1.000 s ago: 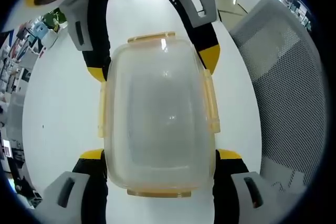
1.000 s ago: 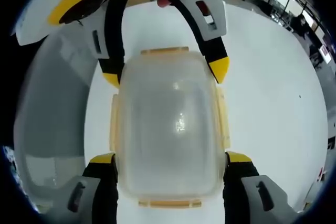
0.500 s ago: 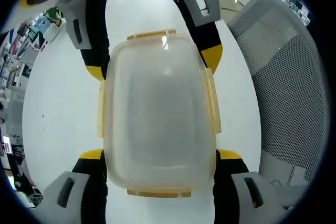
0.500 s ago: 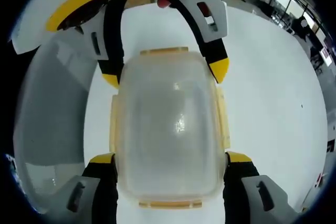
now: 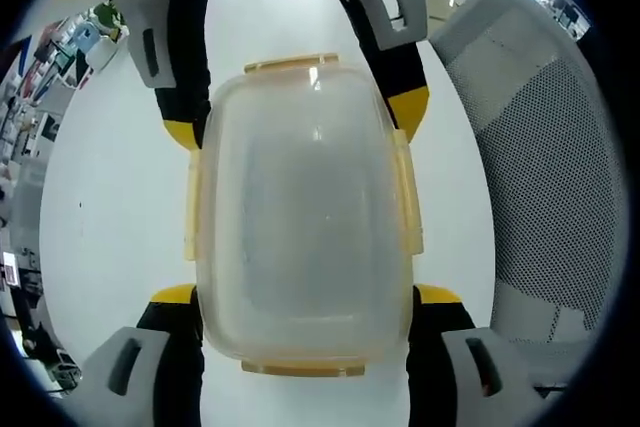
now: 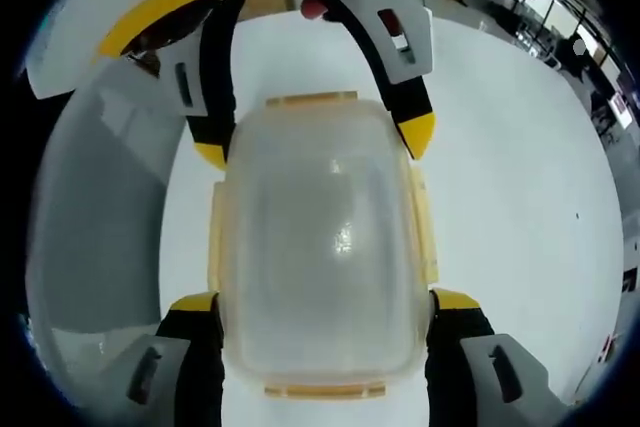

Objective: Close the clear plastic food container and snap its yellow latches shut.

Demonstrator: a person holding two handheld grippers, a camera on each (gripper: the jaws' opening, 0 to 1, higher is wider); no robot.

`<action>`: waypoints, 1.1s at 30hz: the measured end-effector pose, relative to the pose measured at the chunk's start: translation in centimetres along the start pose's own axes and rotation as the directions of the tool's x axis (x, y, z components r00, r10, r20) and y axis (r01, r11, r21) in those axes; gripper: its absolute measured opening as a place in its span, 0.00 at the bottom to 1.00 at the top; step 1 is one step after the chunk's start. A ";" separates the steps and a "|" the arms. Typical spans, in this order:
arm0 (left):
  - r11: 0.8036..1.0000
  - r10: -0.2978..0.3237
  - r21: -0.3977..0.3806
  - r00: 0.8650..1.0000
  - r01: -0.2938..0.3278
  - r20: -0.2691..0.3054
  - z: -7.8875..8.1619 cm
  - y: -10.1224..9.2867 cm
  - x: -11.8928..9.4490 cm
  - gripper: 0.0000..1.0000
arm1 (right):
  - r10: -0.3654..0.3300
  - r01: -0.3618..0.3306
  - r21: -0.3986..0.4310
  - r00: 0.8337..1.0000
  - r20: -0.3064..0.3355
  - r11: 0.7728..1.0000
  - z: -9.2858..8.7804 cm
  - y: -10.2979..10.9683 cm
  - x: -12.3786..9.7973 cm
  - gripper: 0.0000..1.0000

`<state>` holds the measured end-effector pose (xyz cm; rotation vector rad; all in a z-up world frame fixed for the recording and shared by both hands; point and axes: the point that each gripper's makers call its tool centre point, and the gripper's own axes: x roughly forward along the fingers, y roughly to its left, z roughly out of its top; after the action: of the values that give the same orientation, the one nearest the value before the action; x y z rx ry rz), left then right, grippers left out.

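1. Across the last second almost nothing had changed: the clear rounded-rectangular plastic food container with its lid on (image 5: 300, 212) lay in the same spot between the jaws in both views, and only the background had drifted slightly, which was camera movement.

2. I judged from this that the closing was at a standstill, both grippers pressing or steadying the container rather than working a latch.

3. The yellow plastic latches (image 5: 404, 192) sat along all four edges; whether they were snapped fully home could not be told.

4. The container rested on the white table (image 5: 110, 207), at the centre of each view.

5. The left gripper (image 5: 305, 297) reached forward with a yellow-tipped jaw at 7 o'clock and one at 5 o'clock, apart and straddling the container's near end; whether the tips actually squeezed it I could not tell.

6. The right gripper (image 6: 325, 302) held the same pose at the opposite end, its jaws spread either side of the container (image 6: 320, 247).

7. In each view the other gripper came in from 12 o'clock, its tips flanking the far end.

8. A grey mesh office chair (image 5: 545, 167) stood at 3 o'clock in the left gripper view.
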<state>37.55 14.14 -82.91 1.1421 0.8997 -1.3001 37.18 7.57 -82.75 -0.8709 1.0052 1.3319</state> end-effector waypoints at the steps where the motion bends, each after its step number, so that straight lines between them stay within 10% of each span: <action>1: 1.000 -0.001 -0.002 1.000 0.001 -0.003 -0.1 0.0 0.0 0.85 | -0.001 0.001 0.000 1.000 -0.001 1.000 0.1 0.0 0.1 0.84; 33: 1.000 -0.001 -0.019 1.000 0.001 0.001 -0.7 0.6 0.2 0.86 | 0.000 0.000 -0.001 1.000 0.006 1.000 0.6 -0.6 0.2 0.84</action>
<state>38.23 14.68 -83.15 1.1268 0.9100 -1.2904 37.78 8.13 -82.78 -0.8672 0.9995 1.3344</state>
